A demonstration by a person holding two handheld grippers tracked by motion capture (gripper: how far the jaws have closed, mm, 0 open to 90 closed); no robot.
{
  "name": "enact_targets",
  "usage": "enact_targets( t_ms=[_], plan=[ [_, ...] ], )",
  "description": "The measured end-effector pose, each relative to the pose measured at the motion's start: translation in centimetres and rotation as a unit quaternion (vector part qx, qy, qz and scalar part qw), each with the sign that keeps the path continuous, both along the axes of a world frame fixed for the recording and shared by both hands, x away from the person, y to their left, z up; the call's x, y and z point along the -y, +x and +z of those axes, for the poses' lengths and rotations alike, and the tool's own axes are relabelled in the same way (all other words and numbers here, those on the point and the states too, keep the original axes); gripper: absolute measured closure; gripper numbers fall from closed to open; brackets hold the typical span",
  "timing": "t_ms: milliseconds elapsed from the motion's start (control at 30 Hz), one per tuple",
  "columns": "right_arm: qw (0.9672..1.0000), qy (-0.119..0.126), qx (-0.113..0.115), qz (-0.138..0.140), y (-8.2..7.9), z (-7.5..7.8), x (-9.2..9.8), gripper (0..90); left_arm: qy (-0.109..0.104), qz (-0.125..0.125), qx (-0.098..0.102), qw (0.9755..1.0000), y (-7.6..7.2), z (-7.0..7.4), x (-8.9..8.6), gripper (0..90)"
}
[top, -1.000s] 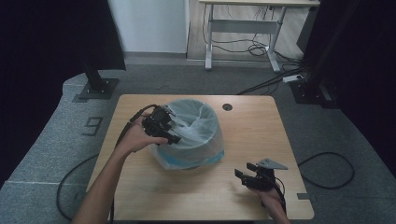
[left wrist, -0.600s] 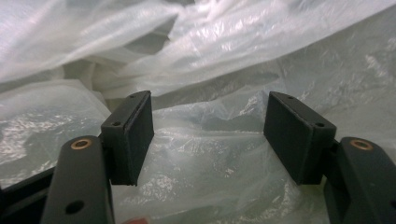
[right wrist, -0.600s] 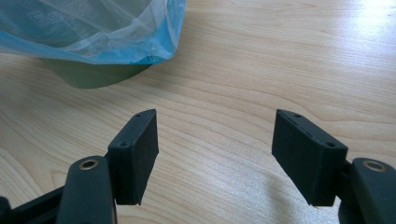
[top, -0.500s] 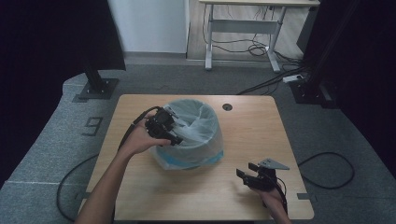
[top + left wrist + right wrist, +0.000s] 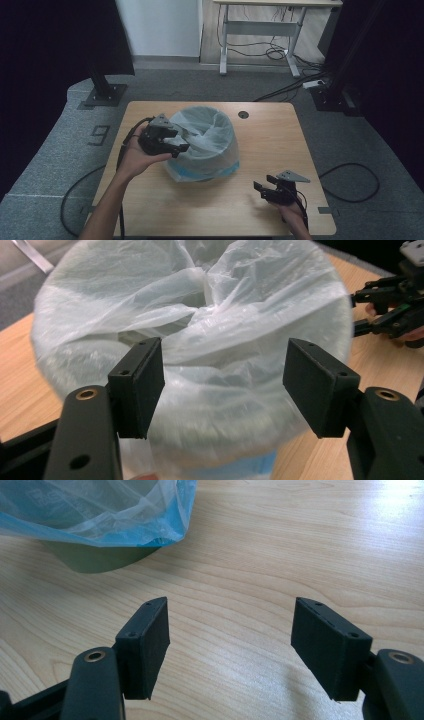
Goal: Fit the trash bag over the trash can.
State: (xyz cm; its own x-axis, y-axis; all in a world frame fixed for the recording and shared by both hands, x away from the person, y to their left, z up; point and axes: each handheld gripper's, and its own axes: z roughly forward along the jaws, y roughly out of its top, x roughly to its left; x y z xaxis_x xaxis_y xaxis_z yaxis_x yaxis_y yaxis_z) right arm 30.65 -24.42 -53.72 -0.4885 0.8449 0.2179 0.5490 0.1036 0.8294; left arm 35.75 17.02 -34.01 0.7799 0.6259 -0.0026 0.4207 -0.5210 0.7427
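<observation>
Round bin lined with crinkled translucent plastic bag is set mid-table; left gripper held at its 9 o'clock rim, jaws wide, empty; right gripper at 4 o'clock over bare smooth wood table, jaws wide, empty

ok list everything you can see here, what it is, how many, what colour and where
Round bin: one, dark green, middle of the table, mostly covered by its liner.
Thin plastic bin liner: one, translucent white with a blue hem, draped over the bin's rim and bunched inward.
Wooden table: one, light wood, with a small dark round hole near its far edge.
Desk frame: one, white metal, on the floor beyond the table, cables under it.
Stand bases: two, black, on the grey carpet, far left and far right.
Left gripper: one, black, fingers open, at the liner's left side.
Right gripper: one, black, fingers open, over the table near the right front corner.
</observation>
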Motion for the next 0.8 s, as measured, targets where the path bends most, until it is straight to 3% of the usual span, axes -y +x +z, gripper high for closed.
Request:
enact_targets(
  t_ms=[267,367,567,800],
  plan=[
    [1.0000,0.000,0.000,-0.003,-0.2,-0.1,0.3,30.8,-0.032,0.017,0.024,0.9991,-3.2,-1.8,-2.9,32.8],
    [1.0000,-0.002,0.000,-0.002,-0.2,-0.2,0.3,30.8,-0.029,0.028,0.030,0.9988,-4.0,-2.7,-4.0,32.6],
    [1.0000,-0.004,-0.001,0.000,-0.1,-0.2,0.1,30.8,-0.031,0.044,0.019,0.9984,-4.7,-4.7,-5.6,32.2],
    [1.0000,-0.004,-0.002,0.001,-0.1,-0.2,0.1,30.7,-0.042,0.059,0.010,0.9973,-5.1,-6.1,-7.1,32.2]
  ],
)
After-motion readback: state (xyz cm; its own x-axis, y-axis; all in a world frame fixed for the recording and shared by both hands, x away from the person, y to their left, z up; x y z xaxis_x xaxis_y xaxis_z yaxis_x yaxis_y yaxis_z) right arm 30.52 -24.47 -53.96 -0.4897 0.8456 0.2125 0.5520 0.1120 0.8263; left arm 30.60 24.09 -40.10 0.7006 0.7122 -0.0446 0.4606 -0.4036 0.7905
